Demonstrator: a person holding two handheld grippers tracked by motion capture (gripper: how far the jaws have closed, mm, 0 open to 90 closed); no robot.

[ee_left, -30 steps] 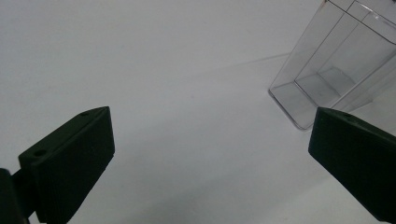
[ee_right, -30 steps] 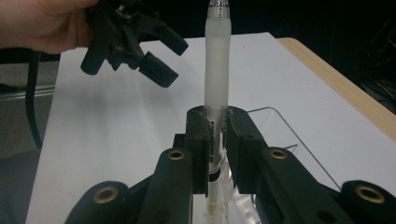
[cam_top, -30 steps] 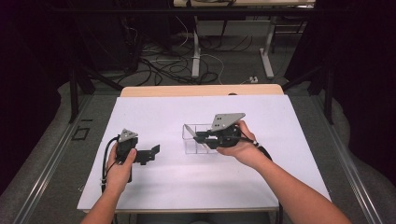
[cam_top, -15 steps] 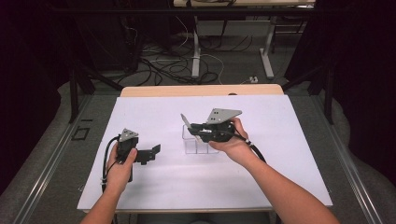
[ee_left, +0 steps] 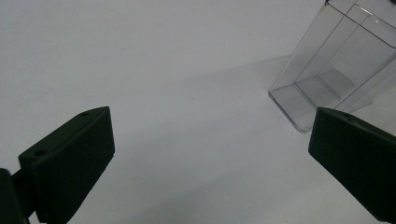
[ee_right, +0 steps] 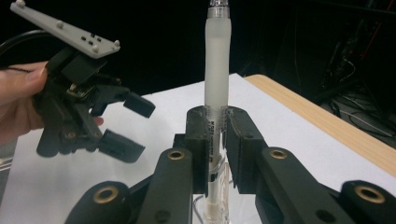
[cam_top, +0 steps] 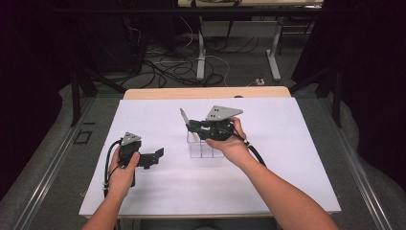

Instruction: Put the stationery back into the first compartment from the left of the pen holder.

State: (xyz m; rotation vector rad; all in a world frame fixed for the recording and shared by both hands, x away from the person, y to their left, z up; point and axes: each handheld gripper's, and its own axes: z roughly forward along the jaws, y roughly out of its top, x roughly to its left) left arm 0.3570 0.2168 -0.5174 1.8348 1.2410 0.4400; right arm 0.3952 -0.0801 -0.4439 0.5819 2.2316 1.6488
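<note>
Right gripper [ee_right: 215, 140] is clamped on a frosted pen-like tube [ee_right: 217, 65]: both pads press its lower shaft, and the tube stands upright between them, its clear ribbed tip at the top of the right gripper view. The lower end of the tube runs down past the pads toward a clear plastic organizer box [cam_top: 205, 147]. In the high view the right hand [cam_top: 225, 143] holds that gripper [cam_top: 189, 125] just above the box, jaws pointing to the table's left, tube sticking up at a slight tilt [cam_top: 183, 115].

The box sits on the white table [cam_top: 287, 158], roughly mid-table, and is divided into compartments; the left gripper view shows its transparent walls and partitions [ee_left: 327, 70] at upper right.

Left gripper [cam_top: 155, 157] is released: jaws spread wide with bare tabletop between them, nothing gripped. It rests low near the table's left side, well apart from the box, held by the left hand [cam_top: 122, 172], jaws aimed toward the box. The right gripper view shows it [ee_right: 133, 128] too, jaws parted.
</note>
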